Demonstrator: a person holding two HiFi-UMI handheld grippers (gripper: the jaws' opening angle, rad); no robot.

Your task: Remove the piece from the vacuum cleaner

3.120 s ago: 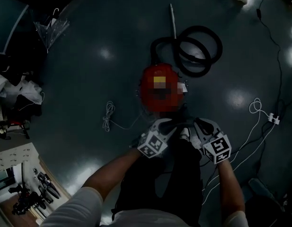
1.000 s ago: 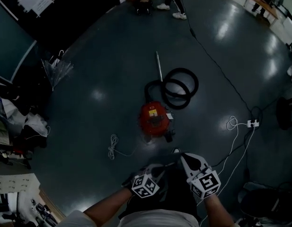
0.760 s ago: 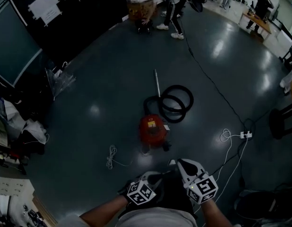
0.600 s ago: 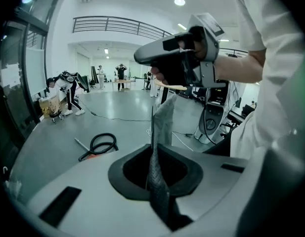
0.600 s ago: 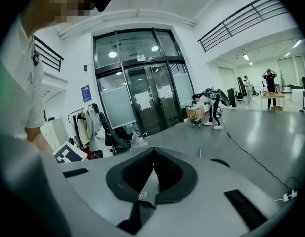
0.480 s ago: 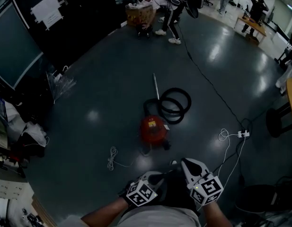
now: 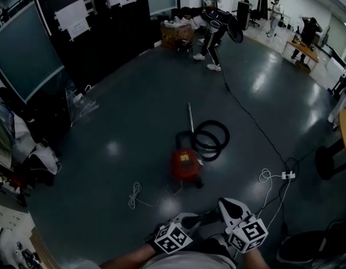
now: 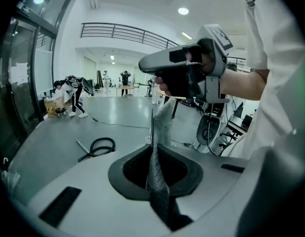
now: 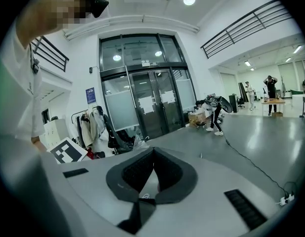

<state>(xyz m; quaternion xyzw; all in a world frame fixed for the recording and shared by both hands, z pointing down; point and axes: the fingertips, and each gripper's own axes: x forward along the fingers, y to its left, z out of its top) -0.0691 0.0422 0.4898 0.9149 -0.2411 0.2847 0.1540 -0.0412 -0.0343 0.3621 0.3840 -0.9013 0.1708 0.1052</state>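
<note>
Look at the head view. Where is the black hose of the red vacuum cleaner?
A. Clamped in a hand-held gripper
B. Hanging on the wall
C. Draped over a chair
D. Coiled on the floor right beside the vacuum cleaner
D: the black hose lies in loops on the floor, right against the far side of the red vacuum cleaner, well away from both hand-held grippers.
</note>
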